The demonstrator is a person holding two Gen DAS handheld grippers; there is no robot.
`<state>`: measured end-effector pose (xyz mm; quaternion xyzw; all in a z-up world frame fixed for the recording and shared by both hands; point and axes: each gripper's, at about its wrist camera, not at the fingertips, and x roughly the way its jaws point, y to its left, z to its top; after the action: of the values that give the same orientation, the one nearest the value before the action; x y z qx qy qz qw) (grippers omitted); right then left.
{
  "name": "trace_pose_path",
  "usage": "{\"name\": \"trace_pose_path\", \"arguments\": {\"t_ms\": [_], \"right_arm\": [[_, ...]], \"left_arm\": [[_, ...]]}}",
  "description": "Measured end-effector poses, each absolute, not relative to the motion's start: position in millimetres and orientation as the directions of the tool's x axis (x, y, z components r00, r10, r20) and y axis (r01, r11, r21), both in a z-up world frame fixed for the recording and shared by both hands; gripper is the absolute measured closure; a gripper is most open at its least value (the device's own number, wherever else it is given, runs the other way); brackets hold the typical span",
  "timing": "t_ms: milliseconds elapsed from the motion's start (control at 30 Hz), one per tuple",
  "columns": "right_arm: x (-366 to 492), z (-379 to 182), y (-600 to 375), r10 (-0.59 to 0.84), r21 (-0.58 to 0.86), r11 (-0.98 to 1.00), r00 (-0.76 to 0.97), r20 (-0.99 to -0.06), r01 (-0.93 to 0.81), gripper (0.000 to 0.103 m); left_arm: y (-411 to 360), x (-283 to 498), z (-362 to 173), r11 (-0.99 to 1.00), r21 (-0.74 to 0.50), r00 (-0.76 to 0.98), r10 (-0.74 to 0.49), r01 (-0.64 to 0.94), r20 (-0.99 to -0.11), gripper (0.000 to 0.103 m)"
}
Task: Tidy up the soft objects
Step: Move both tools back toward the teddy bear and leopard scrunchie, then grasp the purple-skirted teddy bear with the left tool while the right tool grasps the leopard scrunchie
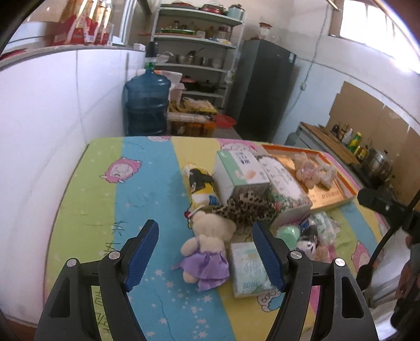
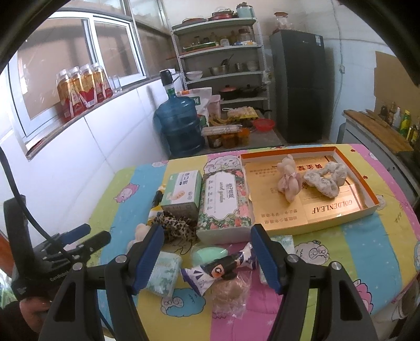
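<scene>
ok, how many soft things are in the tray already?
2. A pale pink plush toy lies mid-tray, and a fluffy white scrunchie sits just right of it. Nothing else seems to be hidden in there.

Daylight fills both views, soft and slightly washed out. A window [image 1: 367,23] at the upper right of the left wrist view blows out white. Straight lines bow strongly toward the dark rounded corners. Shadows stay faint; distant shelves [image 2: 223,60] look soft.
</scene>
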<state>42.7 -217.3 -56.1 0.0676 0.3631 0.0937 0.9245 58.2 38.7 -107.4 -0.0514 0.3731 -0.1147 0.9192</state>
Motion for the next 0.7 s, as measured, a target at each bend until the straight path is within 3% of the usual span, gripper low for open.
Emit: {"name": "trace_pose_path", "arguments": {"t_ms": [700], "right_arm": [[53.7,-67.1,-227.3,0.218,0.19,0.975,0.682,-0.698,-0.118,0.034]], "left_arm": [[27.4,116.1,-179.7,0.948,-0.147,0.584,-0.29,0.281,-0.758,0.032]]}}
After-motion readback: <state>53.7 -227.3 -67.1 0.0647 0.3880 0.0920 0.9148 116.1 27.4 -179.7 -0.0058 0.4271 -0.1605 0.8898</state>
